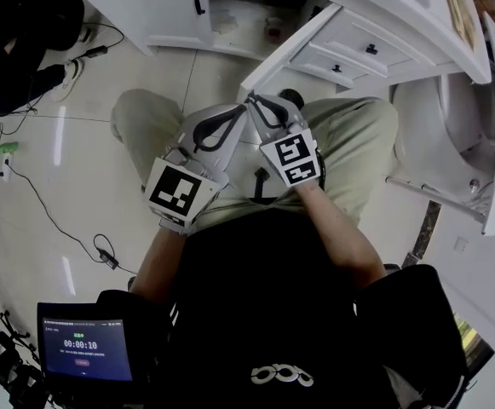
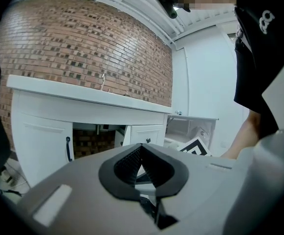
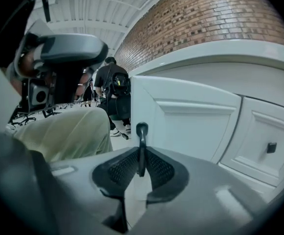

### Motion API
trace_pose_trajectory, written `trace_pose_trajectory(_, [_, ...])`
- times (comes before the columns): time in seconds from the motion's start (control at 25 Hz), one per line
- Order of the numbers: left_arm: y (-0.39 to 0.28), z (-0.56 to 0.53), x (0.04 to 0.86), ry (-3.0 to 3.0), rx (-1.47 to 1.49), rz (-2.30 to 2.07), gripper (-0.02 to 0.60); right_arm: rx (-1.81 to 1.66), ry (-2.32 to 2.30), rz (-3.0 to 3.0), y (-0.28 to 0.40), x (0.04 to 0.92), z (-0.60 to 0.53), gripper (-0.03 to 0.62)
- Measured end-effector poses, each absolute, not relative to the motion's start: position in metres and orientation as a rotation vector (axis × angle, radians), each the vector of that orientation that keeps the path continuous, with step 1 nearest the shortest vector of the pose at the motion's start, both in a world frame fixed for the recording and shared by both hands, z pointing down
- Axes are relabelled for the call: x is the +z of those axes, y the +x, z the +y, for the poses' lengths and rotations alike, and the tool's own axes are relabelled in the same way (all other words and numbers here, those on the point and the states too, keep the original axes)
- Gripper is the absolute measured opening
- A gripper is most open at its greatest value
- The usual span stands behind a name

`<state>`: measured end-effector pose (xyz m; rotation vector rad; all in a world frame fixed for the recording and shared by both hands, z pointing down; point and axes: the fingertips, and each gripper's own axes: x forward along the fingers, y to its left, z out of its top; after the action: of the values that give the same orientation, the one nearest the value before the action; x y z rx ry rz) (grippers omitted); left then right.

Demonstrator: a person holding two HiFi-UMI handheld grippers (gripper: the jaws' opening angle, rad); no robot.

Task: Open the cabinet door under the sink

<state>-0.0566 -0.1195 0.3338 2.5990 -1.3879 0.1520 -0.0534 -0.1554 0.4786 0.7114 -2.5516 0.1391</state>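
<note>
Right gripper (image 3: 141, 156) clamps handle (image 3: 142, 130) — lower end hidden, left gripper (image 2: 141, 148) closed

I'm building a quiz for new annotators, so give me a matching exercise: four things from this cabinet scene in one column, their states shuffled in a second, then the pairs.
Things:
1. left hand-held gripper
2. right hand-held gripper
3. right cabinet door
4. left cabinet door

States:
A. closed
B. shut on the black door handle
C. swung open
D. shut, nothing between the jaws

Pairs: 1-D, 2-B, 3-C, 4-A
</note>
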Motion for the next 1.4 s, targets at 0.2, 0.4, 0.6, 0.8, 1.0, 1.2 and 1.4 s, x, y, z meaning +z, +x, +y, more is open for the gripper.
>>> trace_pose_trajectory(0.2, [-0.036,-0.113,0.340,2.612,0.179,-1.331,0.014,0.150,0.711,-2.554,-0.024,0.479,-0.145,0.032])
trace_pose_trajectory(0.4, [-0.005,-0.112,0.347,2.654,0.223,-1.228,0.014,0.156,0.729,-2.541,0.018,0.480,-0.141,0.031])
trace_pose_trajectory(0.6, [0.029,-0.115,0.344,2.720,0.235,-1.131,0.014,0.171,0.775,-2.525,0.058,0.481,-0.144,0.029])
trace_pose_trajectory(0.8, [0.067,-0.112,0.347,2.764,0.265,-1.027,0.014,0.169,0.821,-2.510,0.087,0.482,-0.149,0.027])
trace_pose_trajectory(1.0, [0.095,-0.110,0.350,2.787,0.288,-0.950,0.014,0.136,0.799,-2.504,0.088,0.480,-0.146,0.029])
trace_pose_trajectory(1.2, [0.108,-0.109,0.354,2.788,0.303,-0.915,0.014,0.115,0.807,-2.498,0.097,0.479,-0.140,0.031])
trace_pose_trajectory(1.4, [0.119,-0.109,0.358,2.797,0.314,-0.888,0.014,0.110,0.866,-2.540,0.106,0.466,-0.139,0.013])
